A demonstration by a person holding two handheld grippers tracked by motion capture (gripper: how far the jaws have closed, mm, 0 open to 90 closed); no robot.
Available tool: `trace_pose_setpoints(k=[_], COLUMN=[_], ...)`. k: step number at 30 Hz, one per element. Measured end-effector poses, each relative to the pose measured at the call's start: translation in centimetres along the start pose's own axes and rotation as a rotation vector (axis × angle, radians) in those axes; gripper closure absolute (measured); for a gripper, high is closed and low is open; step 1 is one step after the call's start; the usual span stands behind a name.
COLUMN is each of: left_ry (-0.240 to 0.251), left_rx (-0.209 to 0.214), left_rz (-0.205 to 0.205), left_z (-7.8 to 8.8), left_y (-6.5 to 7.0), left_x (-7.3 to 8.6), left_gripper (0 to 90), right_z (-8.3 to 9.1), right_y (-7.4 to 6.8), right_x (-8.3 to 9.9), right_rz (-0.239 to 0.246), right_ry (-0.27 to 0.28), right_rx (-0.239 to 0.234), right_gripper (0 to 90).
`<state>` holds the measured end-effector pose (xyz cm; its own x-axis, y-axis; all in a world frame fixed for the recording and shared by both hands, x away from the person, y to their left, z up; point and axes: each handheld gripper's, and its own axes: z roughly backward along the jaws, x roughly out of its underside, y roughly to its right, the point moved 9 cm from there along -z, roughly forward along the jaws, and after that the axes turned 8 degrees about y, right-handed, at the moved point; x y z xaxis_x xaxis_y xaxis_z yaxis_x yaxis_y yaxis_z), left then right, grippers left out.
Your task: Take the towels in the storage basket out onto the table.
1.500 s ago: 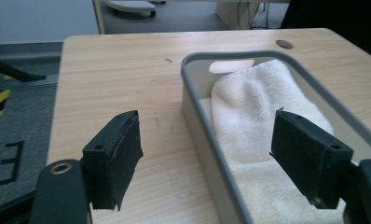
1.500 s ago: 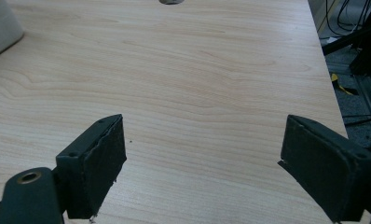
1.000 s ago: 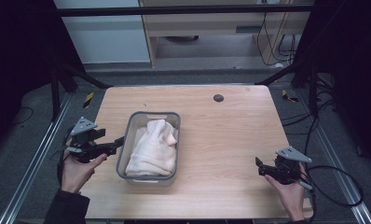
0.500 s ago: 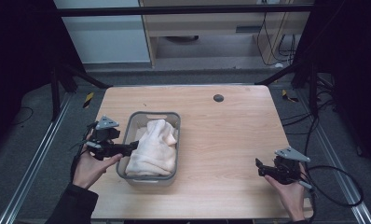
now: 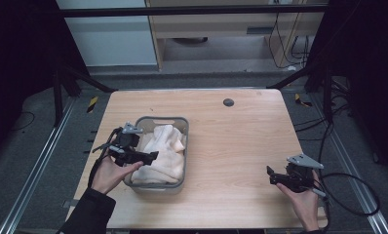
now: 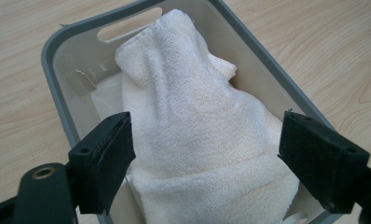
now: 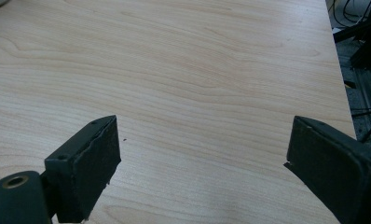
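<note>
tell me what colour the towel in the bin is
Cream white towel; the left gripper view shows it best.

Towels: one [image 5: 162, 152], cream, at 9 o'clock
Baskets: one [image 5: 181, 120], grey, at 9 o'clock
Grippers: two, left gripper [image 5: 150, 157], right gripper [image 5: 272, 175]
Tables: one [image 5: 241, 136]

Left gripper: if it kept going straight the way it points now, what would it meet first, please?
Most likely the white towel in the grey bin: the open left gripper aims straight at it, though the remaining gap is unclear.
</note>
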<state>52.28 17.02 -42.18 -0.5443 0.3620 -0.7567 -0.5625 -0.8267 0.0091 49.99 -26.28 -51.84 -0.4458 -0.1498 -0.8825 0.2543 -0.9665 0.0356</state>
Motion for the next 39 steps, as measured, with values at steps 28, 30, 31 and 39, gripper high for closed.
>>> trace_pose_setpoints(k=[28,30,31,39], left_ry=[-0.133,-0.144,-0.152,-0.182], left_rx=[-0.006,-0.005,-0.006,-0.012], left_rz=[-0.003,-0.003,-0.005,-0.004], left_z=[-4.0,-4.3,-4.5,-5.3], left_y=[1.1,1.1,1.1,1.1], left_x=[1.3,1.5,1.7,2.3], left_gripper=[9.0,9.3,9.4,9.2], right_z=[-0.4,-0.5,-0.4,-0.5], right_y=[-0.3,-0.2,-0.2,-0.3], right_x=[0.4,0.4,0.4,0.6], right_rz=[0.018,0.016,0.016,0.012], right_ry=[-0.03,-0.03,-0.031,-0.043], right_rx=[-0.006,-0.005,-0.006,-0.009], right_gripper=[7.7,7.6,7.6,7.3])
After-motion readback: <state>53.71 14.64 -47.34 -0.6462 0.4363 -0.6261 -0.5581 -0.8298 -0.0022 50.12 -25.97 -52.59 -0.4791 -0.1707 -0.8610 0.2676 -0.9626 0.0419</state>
